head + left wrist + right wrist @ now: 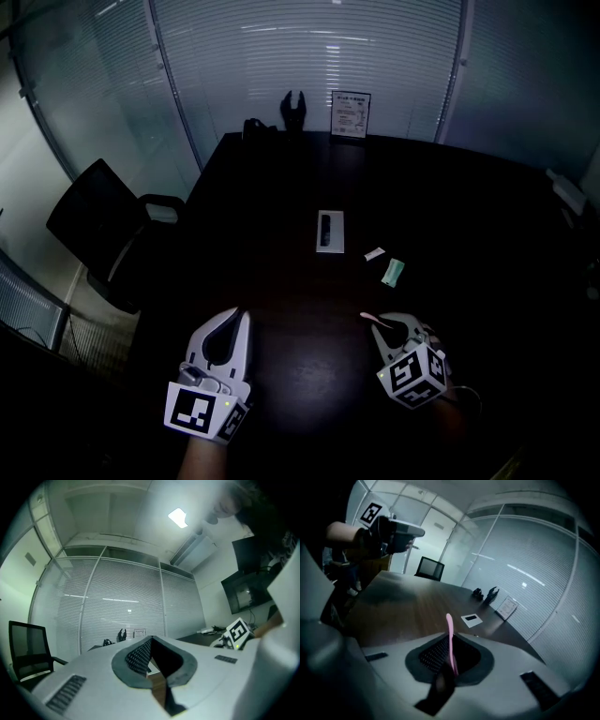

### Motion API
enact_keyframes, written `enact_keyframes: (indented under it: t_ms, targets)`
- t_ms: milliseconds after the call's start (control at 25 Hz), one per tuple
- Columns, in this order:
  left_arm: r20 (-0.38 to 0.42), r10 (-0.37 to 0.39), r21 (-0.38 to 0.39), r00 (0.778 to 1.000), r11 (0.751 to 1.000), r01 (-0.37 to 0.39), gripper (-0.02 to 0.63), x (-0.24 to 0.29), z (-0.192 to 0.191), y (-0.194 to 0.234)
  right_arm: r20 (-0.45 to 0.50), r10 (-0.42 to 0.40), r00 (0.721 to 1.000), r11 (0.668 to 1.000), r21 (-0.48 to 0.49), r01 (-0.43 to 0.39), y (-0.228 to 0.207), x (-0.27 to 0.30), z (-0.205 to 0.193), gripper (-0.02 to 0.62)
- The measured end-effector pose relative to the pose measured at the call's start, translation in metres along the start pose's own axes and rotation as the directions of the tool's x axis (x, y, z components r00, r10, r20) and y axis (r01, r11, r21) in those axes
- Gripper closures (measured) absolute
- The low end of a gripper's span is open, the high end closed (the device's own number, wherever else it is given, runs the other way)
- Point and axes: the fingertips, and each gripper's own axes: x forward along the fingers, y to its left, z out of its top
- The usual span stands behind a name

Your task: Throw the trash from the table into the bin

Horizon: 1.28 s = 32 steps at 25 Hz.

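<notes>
On the dark table lie a small white wrapper (375, 253) and a pale green wrapper (393, 272), right of the middle. My right gripper (374, 323) hovers near the table's front right, shut on a thin pink strip (367, 317). The same pink strip (449, 625) stands up between the jaws of the right gripper (450, 641) in its own view. My left gripper (241, 317) is at the front left, held level, its jaws together with nothing between them. In its own view the left gripper (151, 640) shows only table past the tips. No bin is in view.
A white card with a black object (329, 231) lies mid-table. A framed sign (350, 114) and black holders (294, 111) stand at the far edge. A black office chair (103, 234) sits left of the table. Glass walls with blinds surround the room.
</notes>
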Motion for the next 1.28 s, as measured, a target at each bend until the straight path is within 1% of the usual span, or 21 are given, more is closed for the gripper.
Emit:
enact_keyframes:
  t_ms: [80, 160, 320, 440, 600, 720, 800, 840, 960, 1040, 1080, 1160, 1200, 1280]
  targets:
    - [0.006, -0.025, -0.003, 1.000, 1.000, 0.025, 0.606, -0.003, 0.001, -0.007, 0.038, -0.069, 0.997, 0.997, 0.040, 0.067, -0.003, -0.021, 0.013, 0.565]
    - [0.004, -0.051, -0.003, 0.999, 0.999, 0.051, 0.606, -0.006, 0.001, -0.015, 0.064, -0.116, 0.991, 0.992, 0.061, 0.112, 0.002, -0.041, 0.023, 0.565]
    - [-0.013, -0.094, 0.001, 0.995, 0.996, 0.094, 0.606, -0.017, -0.002, -0.027, 0.093, -0.186, 0.978, 0.979, 0.101, 0.177, 0.016, -0.077, 0.032, 0.565]
    - [-0.004, -0.131, 0.000, 0.991, 0.991, 0.131, 0.606, -0.028, -0.002, -0.037, 0.092, -0.235, 0.968, 0.967, 0.119, 0.224, 0.027, -0.103, 0.029, 0.565]
    - [-0.005, -0.190, -0.010, 0.982, 0.982, 0.190, 0.606, -0.048, -0.004, -0.056, 0.085, -0.320, 0.944, 0.942, 0.135, 0.307, 0.042, -0.139, 0.026, 0.565]
    - [0.005, -0.243, -0.011, 0.970, 0.970, 0.243, 0.606, -0.065, -0.004, -0.075, 0.097, -0.392, 0.915, 0.911, 0.176, 0.372, 0.055, -0.169, 0.029, 0.565]
    - [0.011, -0.277, -0.012, 0.961, 0.961, 0.278, 0.606, -0.076, -0.004, -0.086, 0.103, -0.456, 0.884, 0.873, 0.243, 0.423, 0.060, -0.189, 0.029, 0.565]
    - [0.015, -0.293, -0.011, 0.956, 0.956, 0.293, 0.606, -0.081, -0.003, -0.090, 0.105, -0.493, 0.864, 0.846, 0.289, 0.447, 0.062, -0.200, 0.029, 0.565]
    - [0.044, -0.322, -0.008, 0.946, 0.947, 0.323, 0.606, -0.093, 0.006, -0.100, 0.100, -0.600, 0.794, 0.744, 0.434, 0.508, 0.066, -0.232, 0.023, 0.565]
    - [0.077, -0.348, -0.016, 0.934, 0.937, 0.350, 0.606, -0.096, 0.014, -0.109, 0.079, -0.658, 0.749, 0.674, 0.505, 0.539, 0.065, -0.253, 0.014, 0.565]
    - [0.082, -0.358, -0.017, 0.930, 0.933, 0.360, 0.606, -0.097, 0.015, -0.113, 0.066, -0.682, 0.728, 0.640, 0.534, 0.552, 0.063, -0.264, 0.009, 0.565]
    - [0.065, -0.372, -0.019, 0.926, 0.927, 0.374, 0.606, -0.099, 0.014, -0.119, 0.038, -0.726, 0.686, 0.577, 0.575, 0.580, 0.060, -0.285, -0.004, 0.565]
    - [0.063, -0.379, -0.023, 0.923, 0.924, 0.381, 0.606, -0.100, 0.014, -0.124, 0.021, -0.745, 0.666, 0.550, 0.584, 0.597, 0.059, -0.295, -0.009, 0.565]
    - [0.062, -0.395, -0.030, 0.917, 0.917, 0.397, 0.606, -0.098, 0.015, -0.134, -0.008, -0.774, 0.633, 0.508, 0.588, 0.629, 0.056, -0.313, -0.019, 0.565]
